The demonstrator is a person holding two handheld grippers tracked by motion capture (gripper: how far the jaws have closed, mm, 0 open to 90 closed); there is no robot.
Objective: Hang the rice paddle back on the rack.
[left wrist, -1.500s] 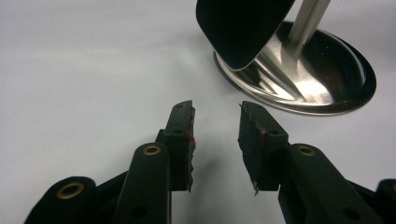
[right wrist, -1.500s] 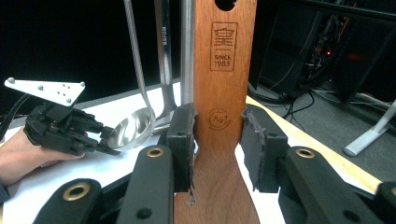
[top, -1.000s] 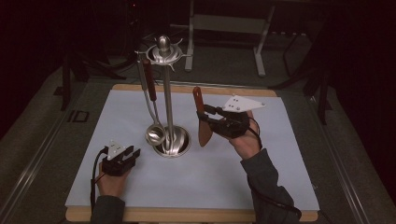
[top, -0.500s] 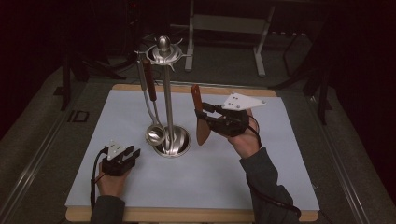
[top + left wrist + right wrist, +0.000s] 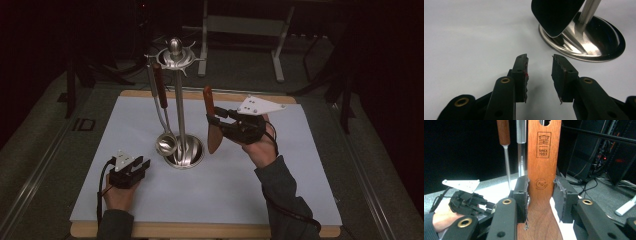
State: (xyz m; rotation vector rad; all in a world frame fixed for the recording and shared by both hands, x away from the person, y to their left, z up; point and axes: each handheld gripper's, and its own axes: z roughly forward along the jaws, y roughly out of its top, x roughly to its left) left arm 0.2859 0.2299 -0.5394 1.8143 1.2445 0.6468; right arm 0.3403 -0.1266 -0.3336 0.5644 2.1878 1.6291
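The table (image 5: 300, 200) is carrying a steel utensil stand (image 5: 177, 100) near its far edge. The right claw (image 5: 216, 120) is gripping a wooden spatula (image 5: 212, 131) upright beside it. The left claw (image 5: 142, 164) is resting open near the front-left corner.

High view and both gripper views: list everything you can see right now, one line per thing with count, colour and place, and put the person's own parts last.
Utensil stand: one, silver metal, round base on the sheet left of centre.
Ladle: one, silver with brown handle, hanging from the stand's top, bowl just above the base.
Wooden spatula: one, reddish brown, upright to the right of the stand, between the right gripper's jaws.
Sheet: one, white, covering the board.
Board: one, light wood, edge showing under the sheet.
Frame: one, grey metal, on the floor behind the table.
Left gripper: one, black, on the sheet near left, open.
Right gripper: one, black, raised, closed on the spatula.
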